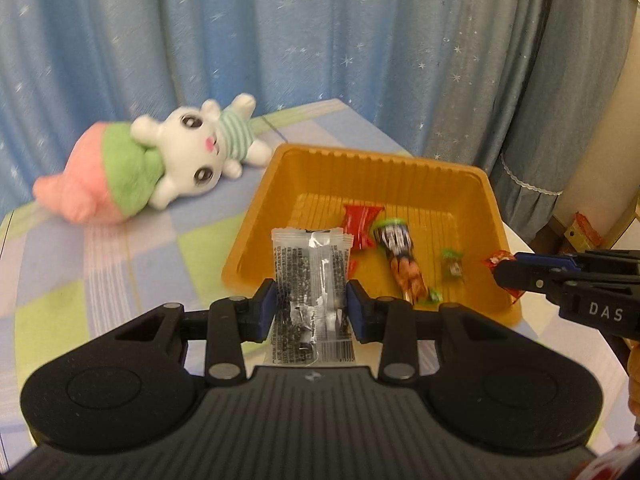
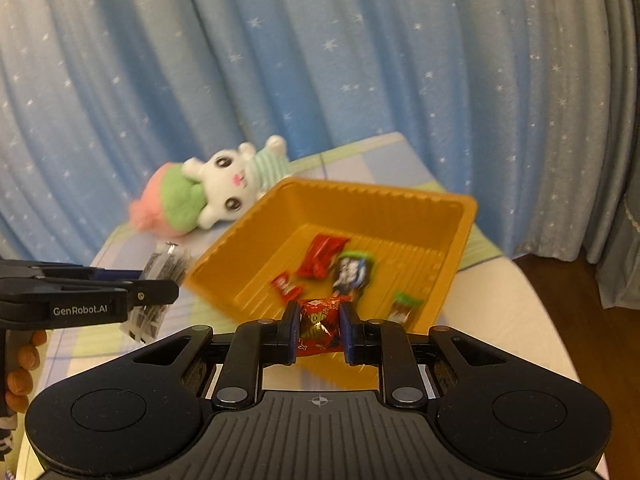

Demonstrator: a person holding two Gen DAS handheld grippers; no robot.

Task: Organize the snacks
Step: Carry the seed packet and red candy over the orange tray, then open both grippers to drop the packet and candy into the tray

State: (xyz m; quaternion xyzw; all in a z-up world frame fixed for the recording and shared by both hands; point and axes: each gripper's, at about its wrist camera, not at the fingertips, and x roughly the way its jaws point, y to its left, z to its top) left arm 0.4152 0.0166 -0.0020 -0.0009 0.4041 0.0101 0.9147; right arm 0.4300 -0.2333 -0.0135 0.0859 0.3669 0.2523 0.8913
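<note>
Orange ribbed plastic forms the tray [image 1: 276, 204], a shallow rectangular box with fluted walls, standing on a surface [image 1: 60, 280] covered by a checked cloth in pale blue, green and white. Inside lie a red wrapper [image 1: 360, 226], a long dark packet with a green end [image 1: 400, 256], a small green sweet [image 1: 454, 264] and, seen from the right wrist, a small red packet [image 2: 286, 286].

The left gripper [image 1: 311, 304] pinches a clear crinkly sachet [image 1: 308, 264] with dense black print and a barcode, held upright just before the tray's near left corner; its blue-padded fingers [image 1: 267, 304] press on both sides. The right gripper [image 2: 319, 330] has its fingers closed on a shiny red foil snack [image 2: 320, 320] over the tray's near edge.

A plush white rabbit [image 1: 200, 152] with a striped shirt lies against a pink and green plush shape [image 1: 100, 184] behind the tray. Blue curtains [image 1: 280, 32] with small white stars hang behind. The grippers' sides read "DAS" and "GenRobot.AI".
</note>
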